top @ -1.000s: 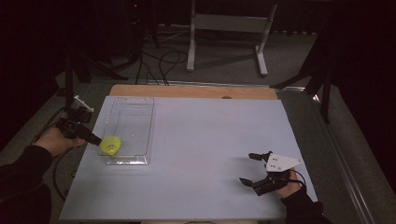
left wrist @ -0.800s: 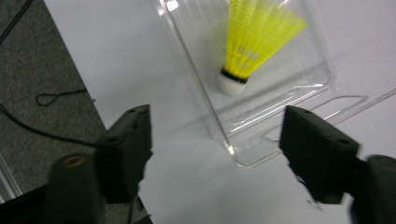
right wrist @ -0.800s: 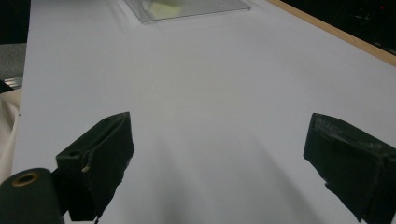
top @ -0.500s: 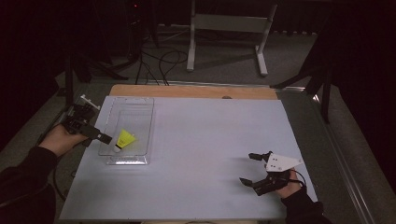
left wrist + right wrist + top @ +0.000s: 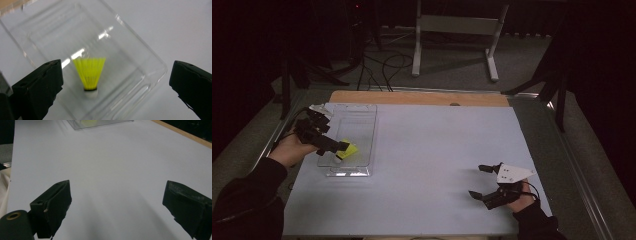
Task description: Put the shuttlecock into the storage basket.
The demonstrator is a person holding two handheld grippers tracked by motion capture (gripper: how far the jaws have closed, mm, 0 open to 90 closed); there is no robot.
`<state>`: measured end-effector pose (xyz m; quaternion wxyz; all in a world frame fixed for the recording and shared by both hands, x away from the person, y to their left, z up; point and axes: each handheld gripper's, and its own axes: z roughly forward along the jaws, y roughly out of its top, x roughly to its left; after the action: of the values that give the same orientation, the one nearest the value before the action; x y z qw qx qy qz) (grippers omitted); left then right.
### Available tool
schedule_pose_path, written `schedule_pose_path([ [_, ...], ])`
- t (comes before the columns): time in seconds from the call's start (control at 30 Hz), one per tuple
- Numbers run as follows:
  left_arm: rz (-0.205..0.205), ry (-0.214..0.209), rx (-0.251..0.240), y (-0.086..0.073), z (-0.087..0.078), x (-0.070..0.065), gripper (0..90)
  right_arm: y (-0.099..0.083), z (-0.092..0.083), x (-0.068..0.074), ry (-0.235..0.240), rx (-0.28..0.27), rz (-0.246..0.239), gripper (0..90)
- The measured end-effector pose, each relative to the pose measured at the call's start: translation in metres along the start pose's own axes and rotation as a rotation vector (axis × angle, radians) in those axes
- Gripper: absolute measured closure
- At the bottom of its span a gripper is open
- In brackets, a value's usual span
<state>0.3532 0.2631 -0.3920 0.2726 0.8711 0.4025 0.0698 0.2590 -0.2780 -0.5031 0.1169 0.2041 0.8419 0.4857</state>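
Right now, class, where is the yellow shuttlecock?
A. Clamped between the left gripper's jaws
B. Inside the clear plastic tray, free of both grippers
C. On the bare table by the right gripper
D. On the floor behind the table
B: the yellow shuttlecock rests in the clear plastic tray, and the left gripper has its jaws wide apart, clear of it.

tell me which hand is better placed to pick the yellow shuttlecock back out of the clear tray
Left. The left gripper hangs open right over the shuttlecock in the clear tray. The right gripper sits open far across the table.
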Motion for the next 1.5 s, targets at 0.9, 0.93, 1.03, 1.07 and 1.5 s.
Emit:
schedule_pose_path([
  [0.9, 0.233, -0.142, -0.195, 0.039, 0.031, -0.081, 0.0, -0.003, -0.002, -0.003, -0.022, 0.007, 0.027, 8.3],
  [0.93, 0.236, -0.151, -0.199, 0.041, 0.034, -0.083, 0.0, -0.003, -0.002, -0.004, -0.023, 0.006, 0.025, 8.3],
  [1.03, 0.256, -0.154, -0.208, 0.044, 0.039, -0.091, 0.0, -0.004, -0.002, -0.003, -0.024, 0.006, 0.026, 8.3],
  [1.07, 0.261, -0.167, -0.21, 0.045, 0.04, -0.093, 0.0, -0.004, -0.002, -0.003, -0.023, 0.005, 0.027, 8.3],
  [1.5, 0.336, -0.252, -0.234, 0.048, 0.062, -0.125, 0.0, -0.006, -0.001, -0.003, -0.02, 0.009, 0.033, 8.3],
])
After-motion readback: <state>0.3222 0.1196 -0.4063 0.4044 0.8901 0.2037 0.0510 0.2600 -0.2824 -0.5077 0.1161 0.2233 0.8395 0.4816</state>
